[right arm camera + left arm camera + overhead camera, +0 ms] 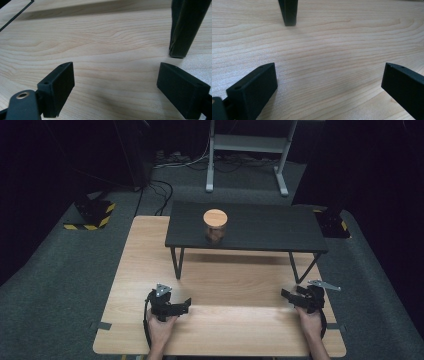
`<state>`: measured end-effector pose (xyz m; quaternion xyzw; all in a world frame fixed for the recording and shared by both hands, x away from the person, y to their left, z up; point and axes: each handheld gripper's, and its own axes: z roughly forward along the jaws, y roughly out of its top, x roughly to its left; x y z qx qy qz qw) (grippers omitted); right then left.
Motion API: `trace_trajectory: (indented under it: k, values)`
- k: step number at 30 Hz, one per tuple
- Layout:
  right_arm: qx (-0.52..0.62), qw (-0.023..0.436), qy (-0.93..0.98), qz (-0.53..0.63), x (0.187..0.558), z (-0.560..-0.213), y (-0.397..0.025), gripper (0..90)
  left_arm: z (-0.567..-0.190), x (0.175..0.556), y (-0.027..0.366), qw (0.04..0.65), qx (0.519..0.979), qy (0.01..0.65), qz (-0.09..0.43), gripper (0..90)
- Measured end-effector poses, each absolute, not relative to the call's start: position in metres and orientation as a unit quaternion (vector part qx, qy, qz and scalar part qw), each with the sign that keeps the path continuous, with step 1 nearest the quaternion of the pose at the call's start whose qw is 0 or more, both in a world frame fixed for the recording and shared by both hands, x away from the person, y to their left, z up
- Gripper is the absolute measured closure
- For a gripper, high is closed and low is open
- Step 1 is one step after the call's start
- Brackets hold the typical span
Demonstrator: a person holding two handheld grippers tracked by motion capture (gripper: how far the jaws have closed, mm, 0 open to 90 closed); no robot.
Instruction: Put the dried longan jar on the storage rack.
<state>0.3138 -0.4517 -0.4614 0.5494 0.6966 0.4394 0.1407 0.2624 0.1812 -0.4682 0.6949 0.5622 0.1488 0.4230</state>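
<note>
Both tongs are resting released on the light wooden desk (225, 285), left tongs (186, 305) at seven o'clock, right tongs (286, 295) at five; a cork-lidded glass jar (215, 225) is sitting on the black low shelf (270, 227) at twelve.

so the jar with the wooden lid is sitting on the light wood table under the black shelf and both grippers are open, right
Not quite. The jar with the wooden lid stands on top of the black shelf, not under it, as the high view shows. The left gripper and right gripper are indeed open.

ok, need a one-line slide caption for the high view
Two open hand-held grippers, left and right, rest on the wooden table before a black shelf bearing a cork-lidded jar.
</note>
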Motion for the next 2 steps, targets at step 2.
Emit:
trace_trajectory:
  k: [2]
  values:
    - [0.550,0.140,0.696,0.441,0.3138,-0.4617,-0.4522,13.9,-0.4682,0.2625,0.1812,0.423,0.695,0.562,0.149,0.4]
